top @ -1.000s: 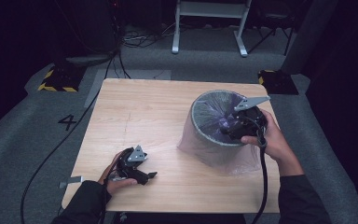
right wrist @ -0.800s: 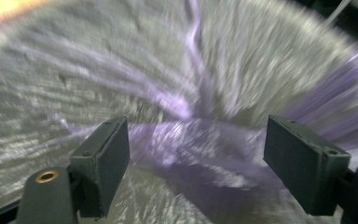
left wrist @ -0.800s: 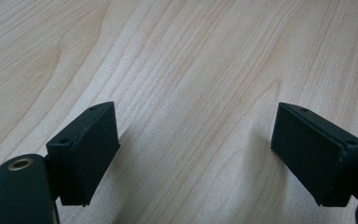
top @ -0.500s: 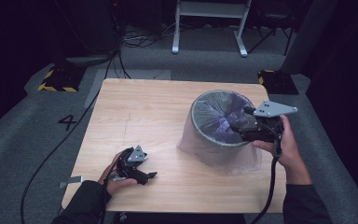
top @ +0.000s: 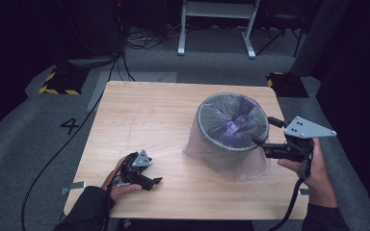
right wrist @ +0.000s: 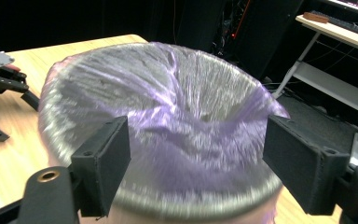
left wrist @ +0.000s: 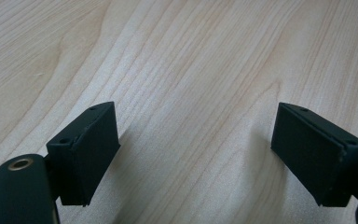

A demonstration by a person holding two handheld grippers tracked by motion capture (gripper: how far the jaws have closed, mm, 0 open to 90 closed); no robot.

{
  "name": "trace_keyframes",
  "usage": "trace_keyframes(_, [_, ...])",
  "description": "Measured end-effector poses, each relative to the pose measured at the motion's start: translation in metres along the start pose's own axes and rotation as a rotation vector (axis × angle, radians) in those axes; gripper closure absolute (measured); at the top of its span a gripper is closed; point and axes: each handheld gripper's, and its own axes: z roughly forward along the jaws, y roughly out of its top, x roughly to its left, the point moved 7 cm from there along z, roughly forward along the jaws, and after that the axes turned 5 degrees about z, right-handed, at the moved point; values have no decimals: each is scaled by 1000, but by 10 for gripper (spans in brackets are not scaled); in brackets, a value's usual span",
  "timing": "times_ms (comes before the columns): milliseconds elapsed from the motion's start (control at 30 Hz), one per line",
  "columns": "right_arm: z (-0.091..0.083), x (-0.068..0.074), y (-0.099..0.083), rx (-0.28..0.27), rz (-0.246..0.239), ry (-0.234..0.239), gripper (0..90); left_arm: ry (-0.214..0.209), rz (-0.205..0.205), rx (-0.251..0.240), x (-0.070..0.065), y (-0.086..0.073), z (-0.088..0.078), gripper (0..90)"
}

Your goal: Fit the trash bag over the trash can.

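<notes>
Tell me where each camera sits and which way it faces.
High view: above the person's side, looking forward and down on the table; both forearms, left gripper, right gripper.
Left gripper view: on the left gripper, facing the tabletop; open jaws.
Right gripper view: on the right gripper, facing the bin; open jaws.
Shared: high and right views show the bin.

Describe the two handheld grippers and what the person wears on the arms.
Both the left gripper and the right gripper are black, with two blocky rectangular jaws, a grey three-cornered plate on top and a trailing black cable. The person's sleeves are dark.
</notes>
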Motion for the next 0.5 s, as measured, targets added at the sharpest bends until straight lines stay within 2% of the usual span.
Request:
trace_keyframes(233, [-14,-7,-23,0,38,-12,228,0,0,0,0,0,0,145])
trace_keyframes(500, [-10,-14,-55,38,108,-8,229,0,0,0,0,0,0,145])
